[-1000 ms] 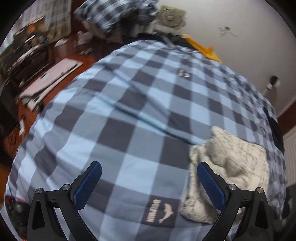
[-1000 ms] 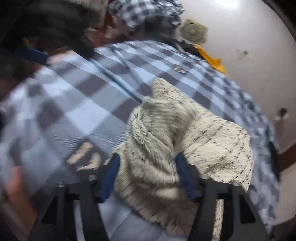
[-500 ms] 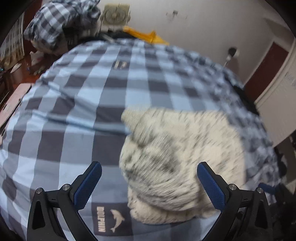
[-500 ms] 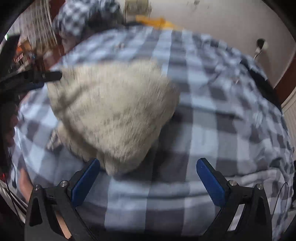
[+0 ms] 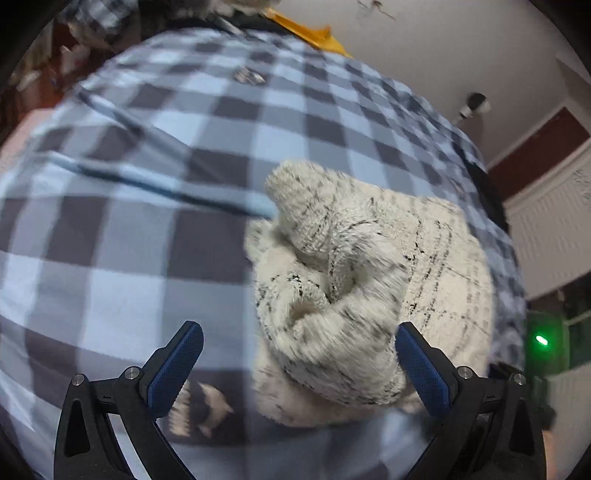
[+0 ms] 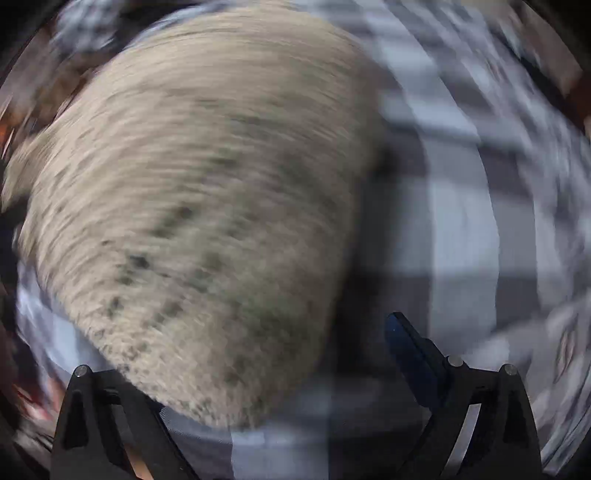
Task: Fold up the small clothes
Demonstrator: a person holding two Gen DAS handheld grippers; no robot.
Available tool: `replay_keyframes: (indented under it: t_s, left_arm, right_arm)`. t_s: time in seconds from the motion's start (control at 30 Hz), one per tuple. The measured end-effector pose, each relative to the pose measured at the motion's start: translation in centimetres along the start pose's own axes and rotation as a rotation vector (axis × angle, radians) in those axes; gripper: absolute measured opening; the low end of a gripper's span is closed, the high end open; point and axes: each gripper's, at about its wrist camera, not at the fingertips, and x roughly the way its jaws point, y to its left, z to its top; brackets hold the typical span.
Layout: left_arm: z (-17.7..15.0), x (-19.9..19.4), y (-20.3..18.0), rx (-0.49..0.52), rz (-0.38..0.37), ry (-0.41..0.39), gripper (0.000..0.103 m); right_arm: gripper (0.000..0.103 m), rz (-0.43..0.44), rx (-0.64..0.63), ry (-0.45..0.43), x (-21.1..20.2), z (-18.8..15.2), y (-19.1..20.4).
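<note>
A fluffy cream knitted garment with dark flecks (image 5: 369, 280) lies crumpled on the blue and grey checked blanket (image 5: 129, 229). My left gripper (image 5: 299, 369) hovers over its near end, open, with the bunched knit filling the right half of the gap. The right wrist view is heavily blurred. In it the garment (image 6: 199, 206) fills the left and middle and hides the left finger. My right gripper (image 6: 288, 365) is wide with its jaws closing; the garment's edge lies between them, and the blue right pad (image 6: 406, 354) stands free over the blanket.
The checked blanket (image 6: 461, 221) covers the whole bed. A yellow item (image 5: 306, 33) lies at the far edge by the white wall. A dark device with a green light (image 5: 541, 339) stands at the right. Clutter sits at the far left.
The right gripper let go of the garment, opened wide and rolled so it points down. The garment dropped onto the blanket. The left gripper swung over the garment and came lower and closer.
</note>
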Motion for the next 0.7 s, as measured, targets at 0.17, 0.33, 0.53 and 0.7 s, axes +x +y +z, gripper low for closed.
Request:
replay_keyframes:
  t_s: [0.17,0.33,0.53,0.7]
  left_arm:
    - [-1.8,0.8,-1.5,0.036,0.061,0.087,0.103]
    - [-1.6,-0.3,-0.2,-0.036,0.112,0.121,0.103]
    - [-0.2,-4.7,-0.5,-0.081,0.059,-0.042,0.103]
    - [0.4,-4.5,-2.8,0.023,0.075,-0.157,0.103]
  right_arm:
    - [0.095,-0.143,-0.183,0.068,-0.5,-0.7,2.0]
    - [0.095,0.064,-0.197,0.015,-6.1,-1.6,2.1]
    - [0.096,0.14,-0.01,-0.356,-11.3,1.5,1.3]
    - [0.096,0.139,0.008,-0.399,-9.0,4.2,3.1]
